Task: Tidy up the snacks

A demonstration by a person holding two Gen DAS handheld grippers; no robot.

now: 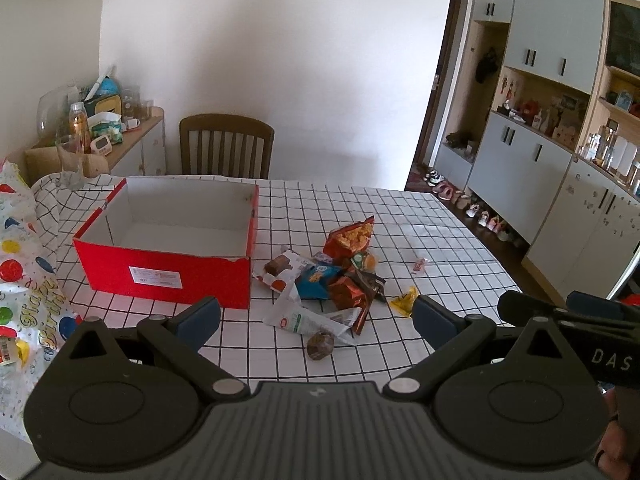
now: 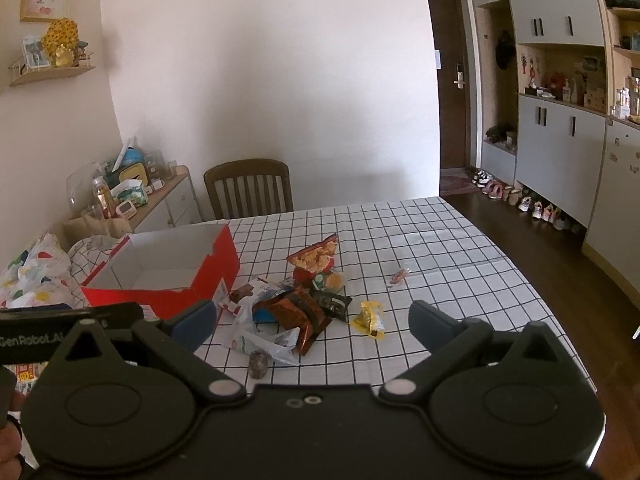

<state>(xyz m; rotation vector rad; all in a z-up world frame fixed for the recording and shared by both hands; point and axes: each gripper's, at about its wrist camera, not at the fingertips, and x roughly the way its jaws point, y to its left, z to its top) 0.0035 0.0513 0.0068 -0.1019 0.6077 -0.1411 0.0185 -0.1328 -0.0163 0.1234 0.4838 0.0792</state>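
An open red cardboard box (image 1: 168,276) with a white inside is being shown at the left of the white black-checked tablecloth (image 1: 420,216). Just right of it, a heap of crumpled snack packets (image 1: 328,280) is being seen, with a small yellow wrapper (image 1: 404,300) beside it and, farther right, perhaps a sweet (image 1: 419,266). The left gripper (image 1: 316,312) and right gripper (image 2: 312,322) are being held above the table, jaws spread wide, nothing gripped.

Home dining area: checked-cloth table (image 2: 400,240), wooden chair (image 2: 248,188) at 12 o'clock, entry door (image 2: 450,80) and shoe row (image 2: 520,200) at 2 o'clock.
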